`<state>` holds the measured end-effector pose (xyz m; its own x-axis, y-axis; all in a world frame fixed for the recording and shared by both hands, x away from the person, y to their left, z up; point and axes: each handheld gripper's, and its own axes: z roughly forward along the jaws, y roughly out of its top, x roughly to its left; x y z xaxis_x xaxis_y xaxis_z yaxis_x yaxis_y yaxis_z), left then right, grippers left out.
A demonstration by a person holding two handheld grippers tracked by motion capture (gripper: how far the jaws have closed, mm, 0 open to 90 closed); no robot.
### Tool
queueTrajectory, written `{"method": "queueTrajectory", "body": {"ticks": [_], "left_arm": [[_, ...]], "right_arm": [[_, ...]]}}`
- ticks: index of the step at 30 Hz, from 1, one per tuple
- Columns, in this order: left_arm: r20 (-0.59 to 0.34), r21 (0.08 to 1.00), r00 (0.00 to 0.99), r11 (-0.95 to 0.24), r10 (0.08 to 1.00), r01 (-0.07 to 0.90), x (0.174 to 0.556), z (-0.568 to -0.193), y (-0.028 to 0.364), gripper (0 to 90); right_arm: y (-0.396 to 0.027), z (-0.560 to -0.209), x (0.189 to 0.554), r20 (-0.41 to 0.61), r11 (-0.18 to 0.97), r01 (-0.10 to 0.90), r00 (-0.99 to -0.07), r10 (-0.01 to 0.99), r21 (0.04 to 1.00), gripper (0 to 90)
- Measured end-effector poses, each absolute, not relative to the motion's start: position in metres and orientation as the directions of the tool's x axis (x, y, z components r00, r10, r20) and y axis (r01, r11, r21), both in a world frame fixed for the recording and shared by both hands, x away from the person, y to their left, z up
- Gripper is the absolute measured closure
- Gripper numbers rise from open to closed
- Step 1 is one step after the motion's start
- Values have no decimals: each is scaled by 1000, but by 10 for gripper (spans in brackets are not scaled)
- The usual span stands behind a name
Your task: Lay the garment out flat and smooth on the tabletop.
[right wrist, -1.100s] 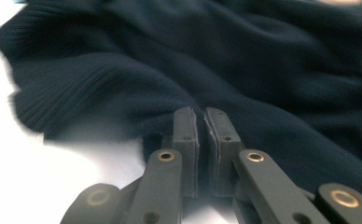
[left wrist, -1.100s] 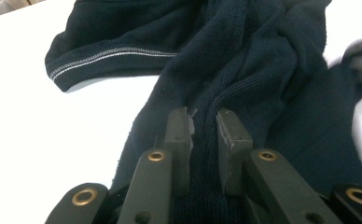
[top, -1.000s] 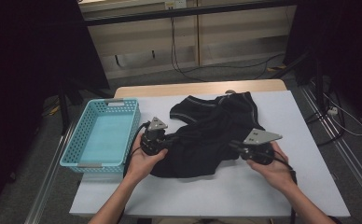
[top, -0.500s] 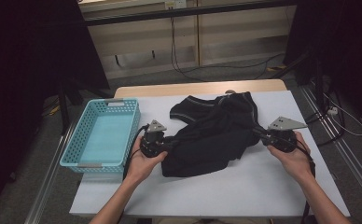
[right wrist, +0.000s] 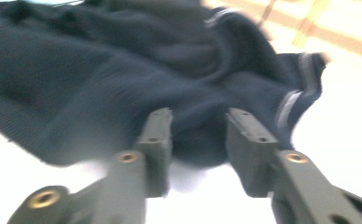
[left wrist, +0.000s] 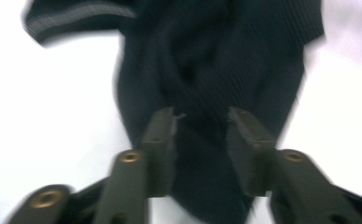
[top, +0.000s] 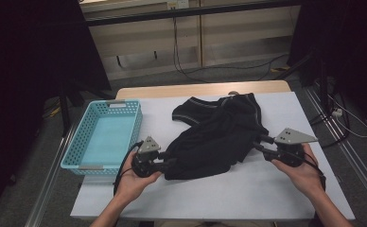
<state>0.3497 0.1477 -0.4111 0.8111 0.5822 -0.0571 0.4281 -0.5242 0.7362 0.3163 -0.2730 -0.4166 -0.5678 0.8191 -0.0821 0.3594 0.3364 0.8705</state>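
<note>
A dark navy knitted garment [top: 219, 137] with grey-striped trim lies rumpled across the middle of the white table [top: 248, 194]. My left gripper [top: 170, 163] points at its near-left corner. In the left gripper view the jaws [left wrist: 201, 121] stand apart over the cloth [left wrist: 216, 56]; they have just opened and eased back in slightly, and the pads do not press on it. My right gripper [top: 259, 142] is at the garment's right edge. Its jaws [right wrist: 198, 121] have just been opening, with the cloth's hem [right wrist: 100, 79] lying loose between and beyond them.
A light blue plastic basket [top: 73, 151] stands on the table's left side, close to my left hand. A strip of wooden tabletop [top: 172, 90] runs along the far edge. Cables and dark stands lie on the floor beyond and to the right.
The right gripper drew the garment's edge out to the right, then its jaws parted. The left gripper slid toward the near edge and its jaws spread. The garment now lies slack.
</note>
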Motion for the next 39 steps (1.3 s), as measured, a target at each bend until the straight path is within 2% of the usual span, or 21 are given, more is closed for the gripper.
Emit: {"method": "queueTrajectory", "body": {"ticks": [2,4,9,11,13,15,17,21,23,28,34,39], "left_arm": [[-53,711,813,-550,579,438,351,-419,145,652],[-57,696,818,-565,572,444,355,-426,140,592],[-8,660,836,-625,549,416,360,-438,131,589],[-23,658,839,-624,543,422,362,-440,131,579],[-27,653,843,-629,537,421,364,-441,132,572],[-27,652,840,-627,542,426,363,-442,131,575],[-15,644,839,-637,544,425,362,-442,131,653],[3,638,840,-647,543,416,357,-441,130,824],[5,635,843,-653,538,413,356,-440,131,858],[7,657,834,-632,551,412,351,-430,145,872],[-61,730,823,-537,565,422,332,-412,172,874],[-99,739,830,-518,550,431,308,-410,197,873]], "right_arm": [[-269,-424,313,-68,361,378,-604,794,852,677],[-261,-433,314,-74,398,389,-631,772,831,667],[-247,-444,328,-78,421,399,-645,761,814,548],[-243,-448,334,-72,425,405,-650,757,810,549],[-242,-451,337,-34,409,427,-658,753,807,603],[-244,-451,336,-30,415,420,-672,740,807,738],[-249,-446,335,-42,403,405,-661,749,821,841],[-269,-432,328,-5,333,396,-638,770,856,859],[-280,-428,324,8,310,400,-624,781,863,860],[-293,-419,313,27,279,396,-616,787,875,859],[-289,-413,299,8,303,383,-632,775,873,845],[-289,-415,282,27,310,390,-657,753,867,834]]}}
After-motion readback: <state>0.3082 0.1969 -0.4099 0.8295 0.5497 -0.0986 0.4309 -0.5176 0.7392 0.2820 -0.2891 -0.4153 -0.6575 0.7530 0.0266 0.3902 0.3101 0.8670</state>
